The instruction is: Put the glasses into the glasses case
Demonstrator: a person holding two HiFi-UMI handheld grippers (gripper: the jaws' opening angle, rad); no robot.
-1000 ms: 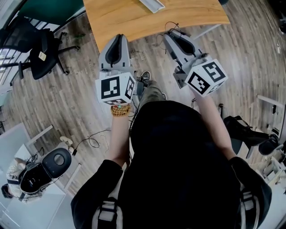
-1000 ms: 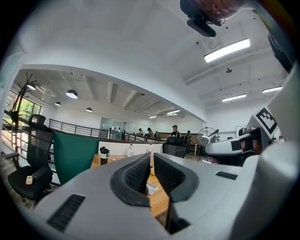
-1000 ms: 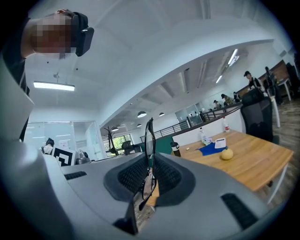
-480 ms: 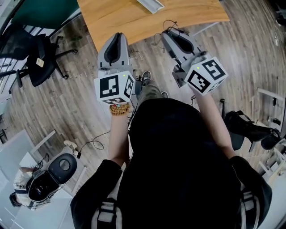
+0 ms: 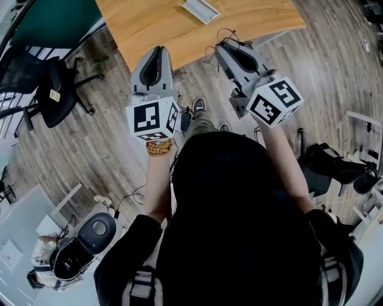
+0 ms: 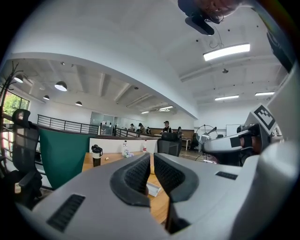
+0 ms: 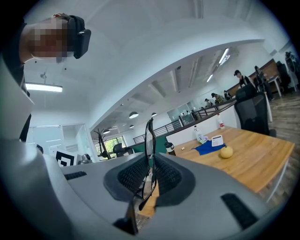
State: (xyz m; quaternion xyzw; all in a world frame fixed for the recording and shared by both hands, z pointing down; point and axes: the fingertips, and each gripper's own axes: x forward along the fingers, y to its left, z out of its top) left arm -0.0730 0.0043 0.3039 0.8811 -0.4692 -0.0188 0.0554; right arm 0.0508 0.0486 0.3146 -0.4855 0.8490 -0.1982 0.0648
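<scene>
Black-framed glasses (image 7: 149,138) pinched in right gripper (image 7: 151,161) fingers | left gripper (image 6: 152,161) fingers slightly apart, empty

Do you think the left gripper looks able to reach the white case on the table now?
Probably yes: the left gripper is empty, its jaws slightly apart, and the white case lies ahead on the table with nothing between.

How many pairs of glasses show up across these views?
1: the glasses stand clamped upright in the right gripper, short of the table. Others may be hidden.
</scene>
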